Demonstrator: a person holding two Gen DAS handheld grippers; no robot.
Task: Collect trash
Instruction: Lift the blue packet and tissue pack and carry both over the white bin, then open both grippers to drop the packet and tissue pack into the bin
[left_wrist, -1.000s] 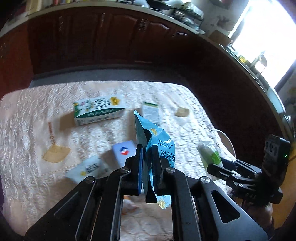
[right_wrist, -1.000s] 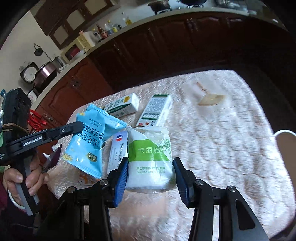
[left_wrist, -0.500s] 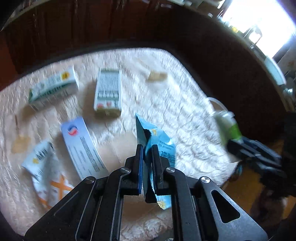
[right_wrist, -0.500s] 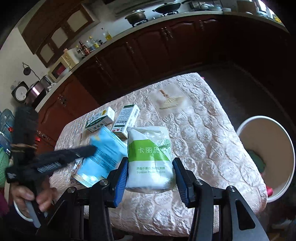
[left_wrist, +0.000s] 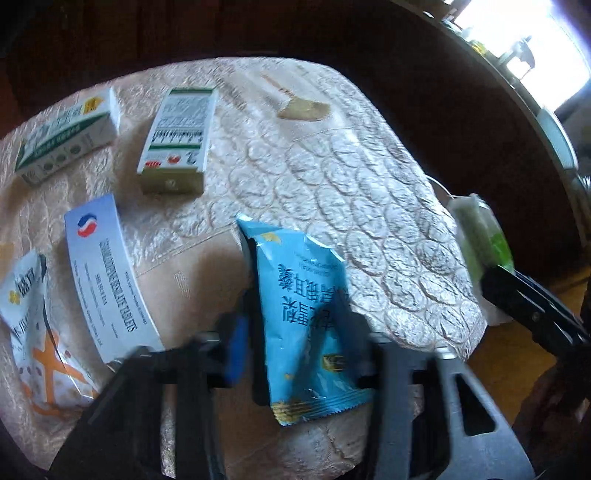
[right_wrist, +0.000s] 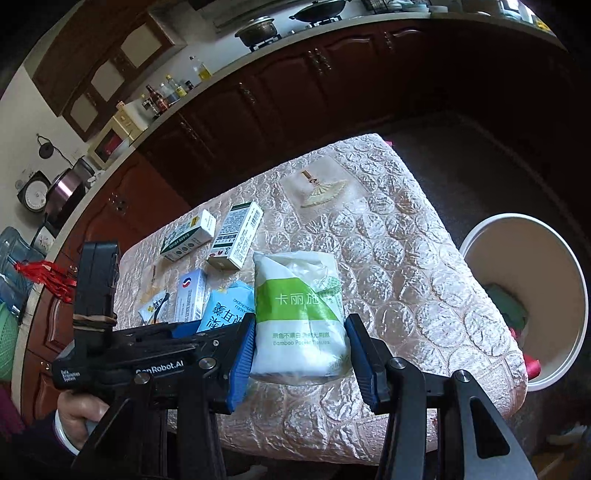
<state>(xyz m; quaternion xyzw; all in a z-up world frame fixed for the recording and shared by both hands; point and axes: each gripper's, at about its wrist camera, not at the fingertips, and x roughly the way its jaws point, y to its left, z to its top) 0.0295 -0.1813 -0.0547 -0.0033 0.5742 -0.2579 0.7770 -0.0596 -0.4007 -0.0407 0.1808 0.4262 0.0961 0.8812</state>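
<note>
Cream cloth covered the table (left_wrist: 351, 166) in a dark wood kitchen. By the left edge lay an orange and white wrapper (left_wrist: 33, 332), then a white box with a blue and red dot (left_wrist: 107, 273). Two green and white boxes (left_wrist: 66, 136) (left_wrist: 177, 136) lay near the far edge.

Next came our left gripper (left_wrist: 303, 343). Half a second before, its fingers had pinched the blue packet (left_wrist: 303, 325) tight. Now they were spread wide and blurry, and the packet hung loose between them, above the near edge of the table. We think it was let go before it got to the bin, so it may need picking up again.

Our right gripper (right_wrist: 301, 354) still squeezed the green and white tissue pack (right_wrist: 299, 306) on both sides, up in the air near the right edge. On the floor past that edge stood the white bin (right_wrist: 480, 229), with some trash already inside. The tissue pack looked ready to go in next.
</note>
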